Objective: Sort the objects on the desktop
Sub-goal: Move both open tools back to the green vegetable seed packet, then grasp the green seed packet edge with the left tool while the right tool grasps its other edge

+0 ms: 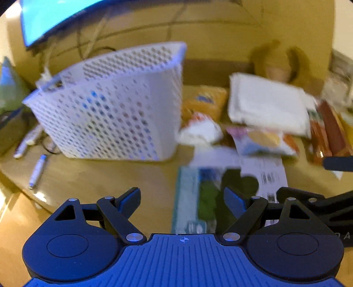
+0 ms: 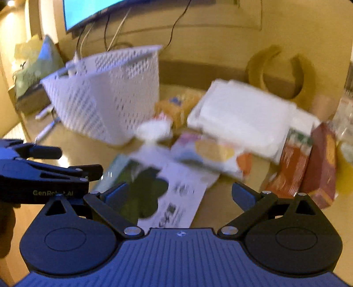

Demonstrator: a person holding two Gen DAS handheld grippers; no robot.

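A white perforated basket [image 1: 114,103] stands on the wooden desk, also in the right wrist view [image 2: 110,92]. Right of it lies a blurred pile: a white flat pack [image 1: 267,103], a yellow snack bag [image 1: 205,101], a colourful snack bag [image 1: 262,141], a green-and-black printed sheet [image 1: 205,194] and a white paper with barcodes [image 1: 267,176]. My left gripper [image 1: 182,198] is open and empty above the printed sheet. My right gripper [image 2: 179,194] is open and empty above the barcode paper [image 2: 181,198]. Red and orange boxes [image 2: 308,163] stand at the right.
A lit monitor [image 1: 44,17] hangs at the back left with cables below it. Two pens [image 1: 37,170] lie left of the basket. A green cushion [image 2: 39,64] sits at the far left. The left gripper's body [image 2: 39,176] shows at the right view's left edge.
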